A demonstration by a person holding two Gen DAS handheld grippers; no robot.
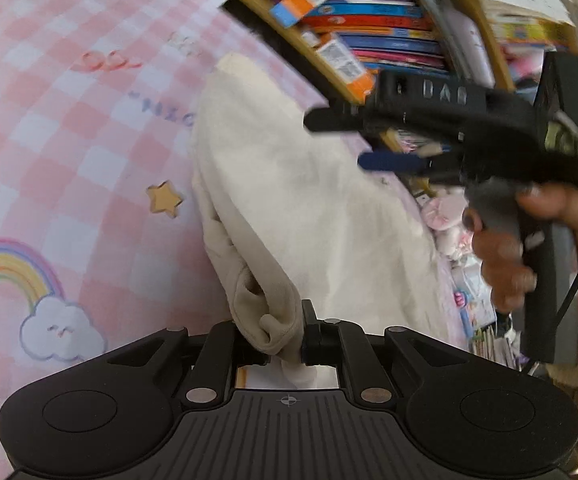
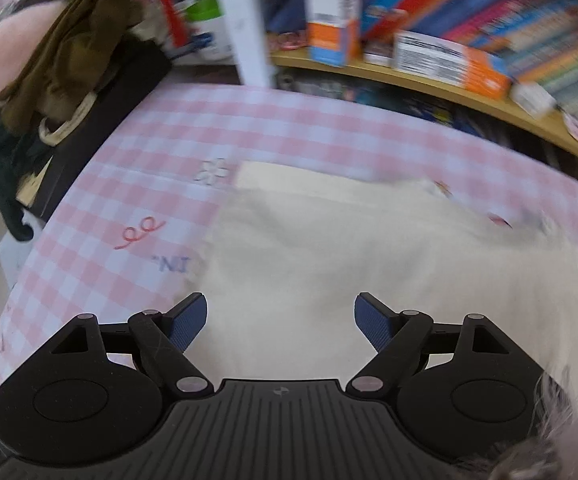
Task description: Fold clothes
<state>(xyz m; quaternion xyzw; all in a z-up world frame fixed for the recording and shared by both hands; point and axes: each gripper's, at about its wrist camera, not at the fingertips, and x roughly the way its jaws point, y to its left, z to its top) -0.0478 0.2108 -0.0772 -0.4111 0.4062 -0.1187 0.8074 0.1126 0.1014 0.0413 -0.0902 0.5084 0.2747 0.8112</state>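
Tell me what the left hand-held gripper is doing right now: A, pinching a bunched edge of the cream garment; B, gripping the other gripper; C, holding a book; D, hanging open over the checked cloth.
A: the left hand-held gripper is closed on a bunched fold of the cream garment.

Both wrist views low, close over checked cloth [image 1: 69,140]; shared: cream garment [image 2: 369,260], bookshelf [image 2: 429,84].
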